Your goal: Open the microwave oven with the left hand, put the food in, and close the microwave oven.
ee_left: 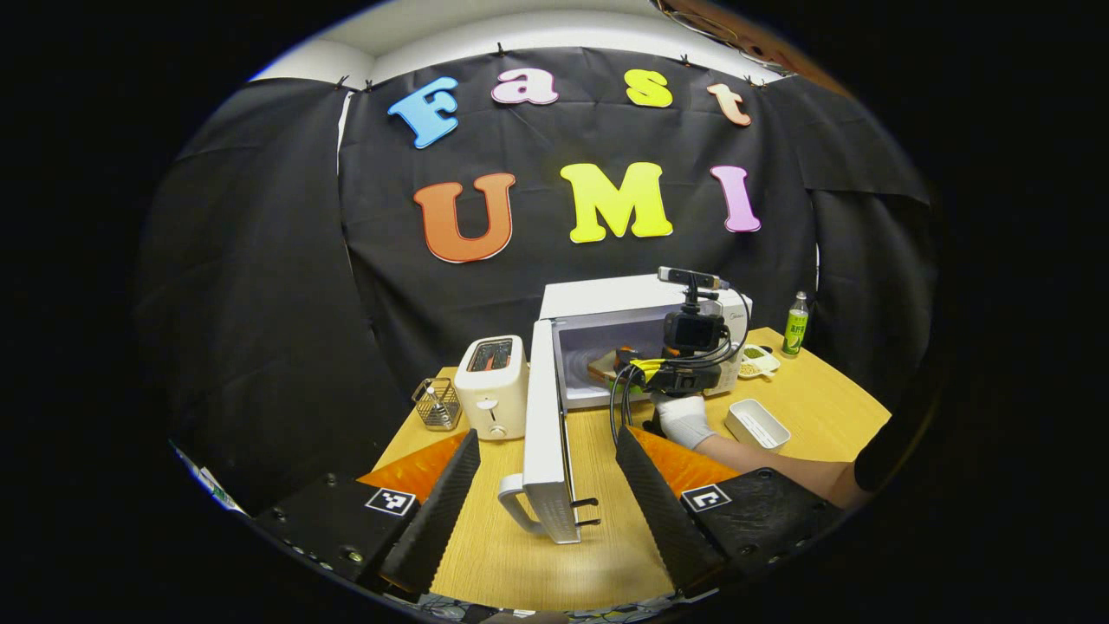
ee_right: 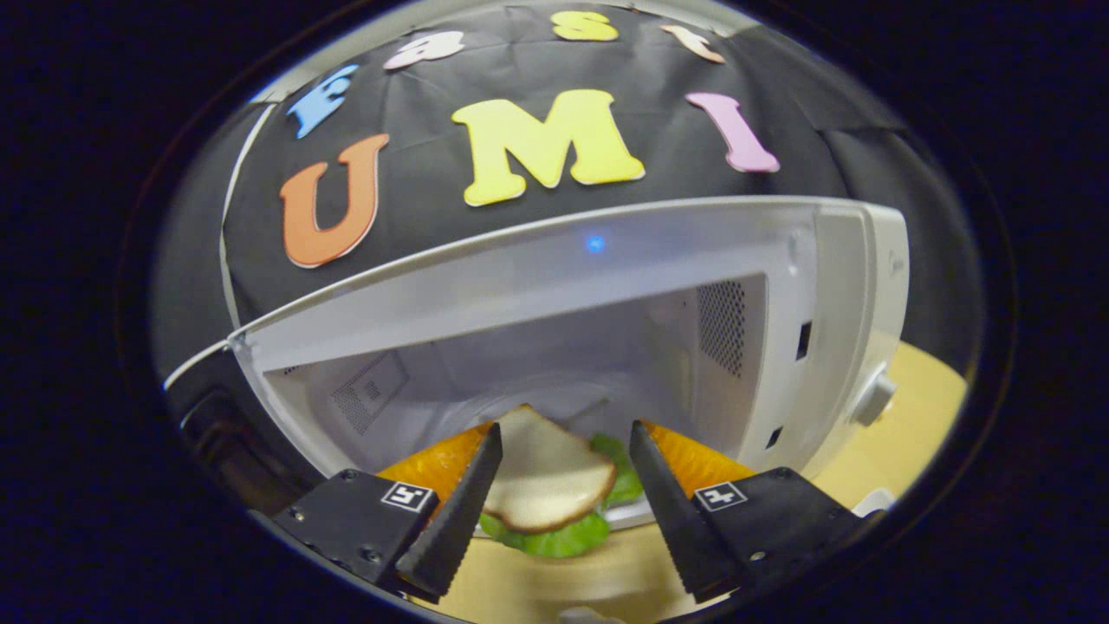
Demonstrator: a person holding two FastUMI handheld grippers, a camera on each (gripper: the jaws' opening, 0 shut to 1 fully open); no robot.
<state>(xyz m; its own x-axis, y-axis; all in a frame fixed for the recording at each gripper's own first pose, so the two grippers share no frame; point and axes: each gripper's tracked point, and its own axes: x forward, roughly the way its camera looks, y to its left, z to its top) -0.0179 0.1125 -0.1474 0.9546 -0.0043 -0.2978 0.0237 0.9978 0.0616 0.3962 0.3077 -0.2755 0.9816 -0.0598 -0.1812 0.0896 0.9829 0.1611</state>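
Looks like you're mid "put the food in". The microwave oven [ee_left: 641, 338] sits at about 12 o'clock on the counter [ee_left: 598, 451], and its door [ee_left: 544, 433] is swung fully out toward you, edge-on, handle at the near end.

Your right hand-held gripper [ee_right: 563, 477] is right at the cavity mouth with its fingers spread wide and nothing pinched between them. The sandwich [ee_right: 554, 485], bread on top with lettuce poking out, sits on a plate between the two fingers, just about at the front lip of the cavity. I can't tell if it's fully inside yet.

Your left hand-held gripper [ee_left: 546, 485] hangs back at 6 o'clock, also wide open, with the door's near edge between its fingers but not gripped.

Next move, I'd guess: back the right one straight out without clipping the plate, then bring the left onto the outer face of the door and swing it shut.

Toaster [ee_left: 492, 386] at 10 o'clock is well clear of the door.
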